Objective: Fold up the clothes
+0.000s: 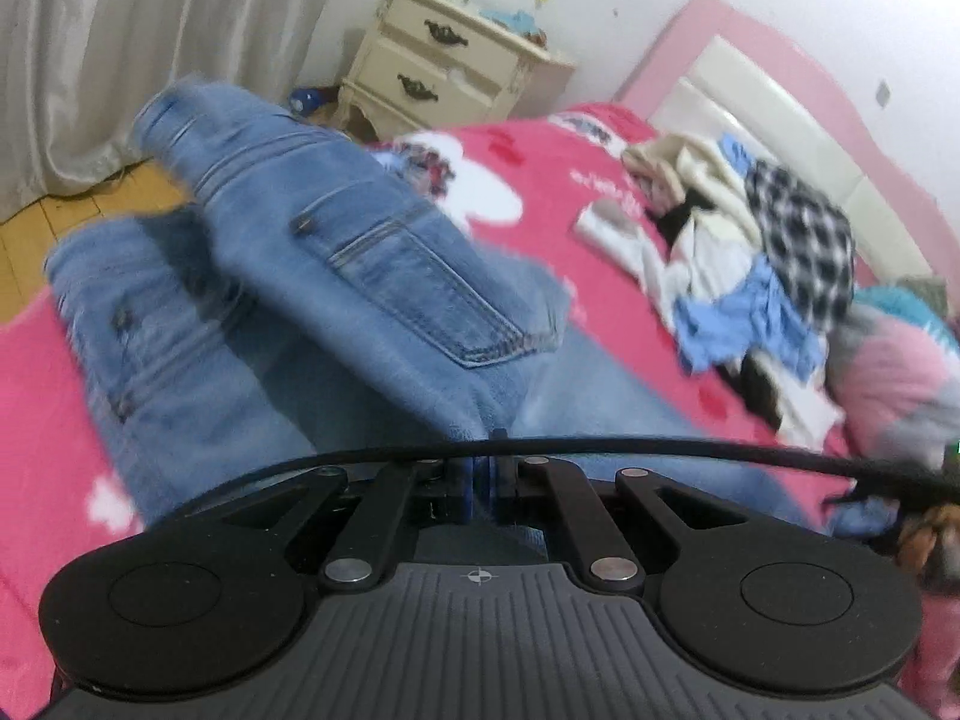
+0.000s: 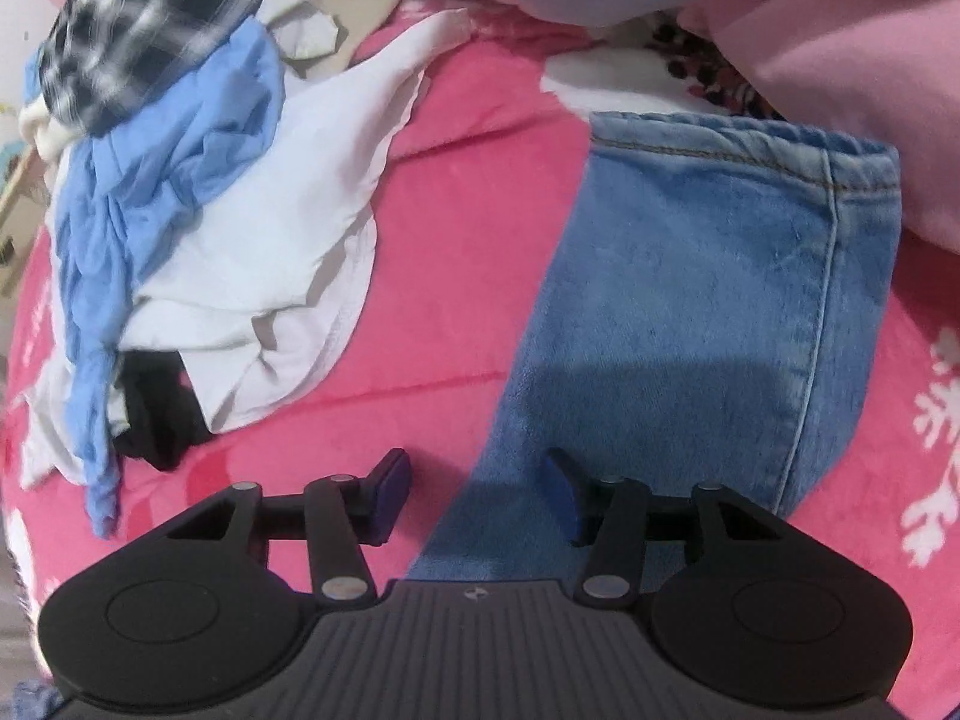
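Note:
Blue jeans (image 1: 360, 252) lie across the pink bedspread (image 1: 558, 192), waist and back pocket toward the far side. One fold of them rises toward my left gripper (image 1: 481, 480), which is shut on the denim near the crotch seam. In the right wrist view one jeans leg (image 2: 690, 276) lies flat, its hem at the far end. My right gripper (image 2: 474, 471) hovers open over the near part of that leg. The leg's left edge runs between its blue pads (image 2: 564, 492), which do not press on it.
A pile of loose clothes (image 2: 180, 180), checked, blue, white and black, lies left of the leg. A pink quilt (image 2: 840, 30) bulges at the far right. Beyond the bed stand a cream nightstand (image 1: 444, 66), a curtain (image 1: 120, 30) and the headboard (image 1: 780, 108). A black cable (image 1: 720, 450) crosses the left gripper.

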A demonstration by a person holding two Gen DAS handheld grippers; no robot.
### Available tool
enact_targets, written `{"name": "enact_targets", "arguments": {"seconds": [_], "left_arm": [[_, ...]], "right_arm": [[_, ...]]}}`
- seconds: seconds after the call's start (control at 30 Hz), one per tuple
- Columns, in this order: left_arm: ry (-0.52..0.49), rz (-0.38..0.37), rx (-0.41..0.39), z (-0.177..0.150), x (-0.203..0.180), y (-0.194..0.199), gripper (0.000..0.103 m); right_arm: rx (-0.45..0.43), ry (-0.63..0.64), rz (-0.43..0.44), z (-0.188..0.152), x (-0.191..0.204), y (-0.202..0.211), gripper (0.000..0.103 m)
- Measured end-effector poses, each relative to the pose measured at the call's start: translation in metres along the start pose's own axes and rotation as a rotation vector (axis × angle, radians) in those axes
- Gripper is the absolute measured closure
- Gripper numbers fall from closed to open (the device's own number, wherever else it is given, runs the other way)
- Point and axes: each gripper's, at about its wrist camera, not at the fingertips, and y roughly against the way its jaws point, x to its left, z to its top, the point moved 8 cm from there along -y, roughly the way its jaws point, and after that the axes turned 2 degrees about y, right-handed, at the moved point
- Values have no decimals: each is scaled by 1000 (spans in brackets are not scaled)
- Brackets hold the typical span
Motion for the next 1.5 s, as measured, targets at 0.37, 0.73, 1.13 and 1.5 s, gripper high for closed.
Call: {"name": "enact_targets", "arguments": {"seconds": [0.37,0.73,1.13,1.5], "left_arm": [[109,-58,38,3,12,-8,87],[206,-96,41,3,30,-6,95],[201,-27,89,-1,45,-15,96],[248,-31,96,-3,51,-17,94]], "right_arm": [[-80,-106,113,-8,-27,32,99],[-289,-290,330,-105,-113,176,100],[-292,-428,160,-264,-198,162,101],[-308,-515,233,-255,-220,154,67]]}}
